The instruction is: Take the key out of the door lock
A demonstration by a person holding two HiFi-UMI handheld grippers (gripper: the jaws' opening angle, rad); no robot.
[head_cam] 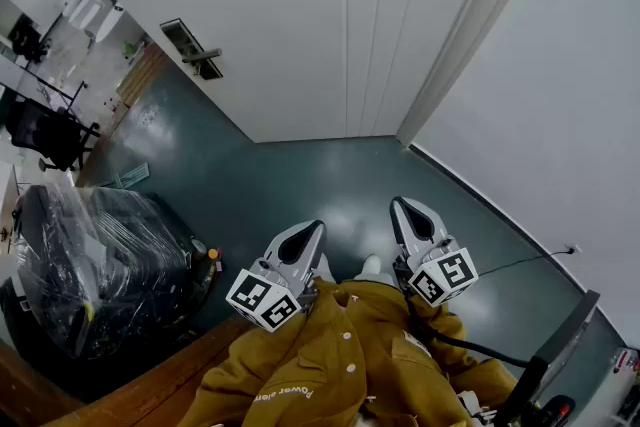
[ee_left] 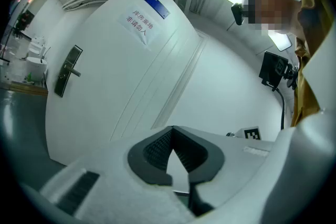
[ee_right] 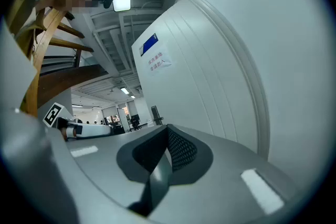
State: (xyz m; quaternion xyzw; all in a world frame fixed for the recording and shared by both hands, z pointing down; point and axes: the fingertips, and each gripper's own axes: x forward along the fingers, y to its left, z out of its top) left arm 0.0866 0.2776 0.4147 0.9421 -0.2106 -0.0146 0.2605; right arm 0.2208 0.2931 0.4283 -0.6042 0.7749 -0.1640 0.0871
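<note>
The white door (head_cam: pixel 330 15) carries its lock plate (head_cam: pixel 192 49) and handle (head_cam: pixel 208 56) near its left edge, any key there too small to make out, while well short of it the left gripper (head_cam: pixel 312 233) and right gripper (head_cam: pixel 400 207) hang side by side over the floor (head_cam: pixel 300 175), both clenched on nothing.

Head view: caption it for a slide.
Left gripper and right gripper, jaws shut and empty, held short of the door lock handle.
</note>
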